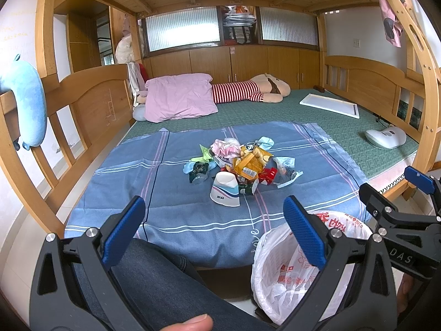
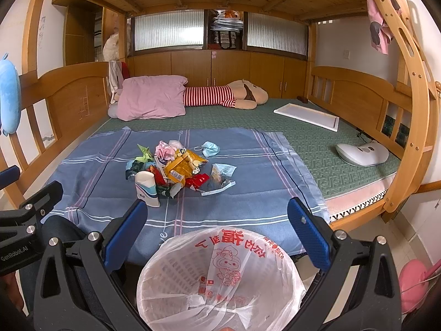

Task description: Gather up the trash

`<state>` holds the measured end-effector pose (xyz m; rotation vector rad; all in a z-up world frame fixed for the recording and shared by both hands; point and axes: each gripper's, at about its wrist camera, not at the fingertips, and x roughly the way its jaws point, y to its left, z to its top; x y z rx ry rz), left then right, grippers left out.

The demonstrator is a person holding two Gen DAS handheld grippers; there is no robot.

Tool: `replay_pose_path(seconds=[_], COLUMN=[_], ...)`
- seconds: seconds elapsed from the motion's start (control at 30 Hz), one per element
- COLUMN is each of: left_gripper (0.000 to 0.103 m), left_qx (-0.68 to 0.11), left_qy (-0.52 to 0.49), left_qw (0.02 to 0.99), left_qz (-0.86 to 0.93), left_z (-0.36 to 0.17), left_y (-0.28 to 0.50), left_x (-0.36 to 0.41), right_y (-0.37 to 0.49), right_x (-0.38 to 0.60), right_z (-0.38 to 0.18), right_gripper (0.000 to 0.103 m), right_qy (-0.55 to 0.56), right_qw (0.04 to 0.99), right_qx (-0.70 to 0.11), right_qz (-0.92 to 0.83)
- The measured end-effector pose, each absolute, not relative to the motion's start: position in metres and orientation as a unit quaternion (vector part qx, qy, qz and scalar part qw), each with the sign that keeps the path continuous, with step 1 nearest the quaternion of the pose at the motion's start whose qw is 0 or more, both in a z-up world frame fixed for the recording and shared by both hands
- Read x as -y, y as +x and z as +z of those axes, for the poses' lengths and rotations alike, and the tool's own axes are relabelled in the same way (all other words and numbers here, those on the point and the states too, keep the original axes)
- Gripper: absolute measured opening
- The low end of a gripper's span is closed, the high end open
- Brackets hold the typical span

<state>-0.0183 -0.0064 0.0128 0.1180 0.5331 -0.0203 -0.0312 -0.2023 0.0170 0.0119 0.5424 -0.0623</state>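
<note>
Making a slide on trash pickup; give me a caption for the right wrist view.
Open right gripper above a bag-lined bin, facing a trash pile on a blue cloth.

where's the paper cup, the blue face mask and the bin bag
paper cup (image 1: 224, 191): left wrist view, its side wall
blue face mask (image 2: 210, 148): right wrist view, crumpled middle
bin bag (image 2: 228, 256): right wrist view, printed inner wall

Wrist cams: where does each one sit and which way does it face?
Left wrist: on the left gripper, facing the bed; jaws open, the person's denim leg and thumb below, right gripper at the right edge.
Right wrist: on the right gripper, above the lined trash bin, facing the bed; jaws open, left gripper at the left edge.
Shared: trash pile on the blue sheet, the bin, pink pillow.
</note>
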Motion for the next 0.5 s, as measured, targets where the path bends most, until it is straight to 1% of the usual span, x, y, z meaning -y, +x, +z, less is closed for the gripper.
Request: replay_pose_path(seconds=[0.5], left_gripper=[0.1], left_qx=[-0.264], left_qy=[0.059], left_qw=[0.963], left_qz=[-0.01], left_z=[0.0122], left_y=[-0.0185], left_x=[0.0066], right_y=[-0.031], right_x=[0.2023], right_z=[0.0172], right_gripper=[0.1], right_qy=[0.006], right_qw=[0.963], right_qx=[-0.268], right_qz=[-0.031])
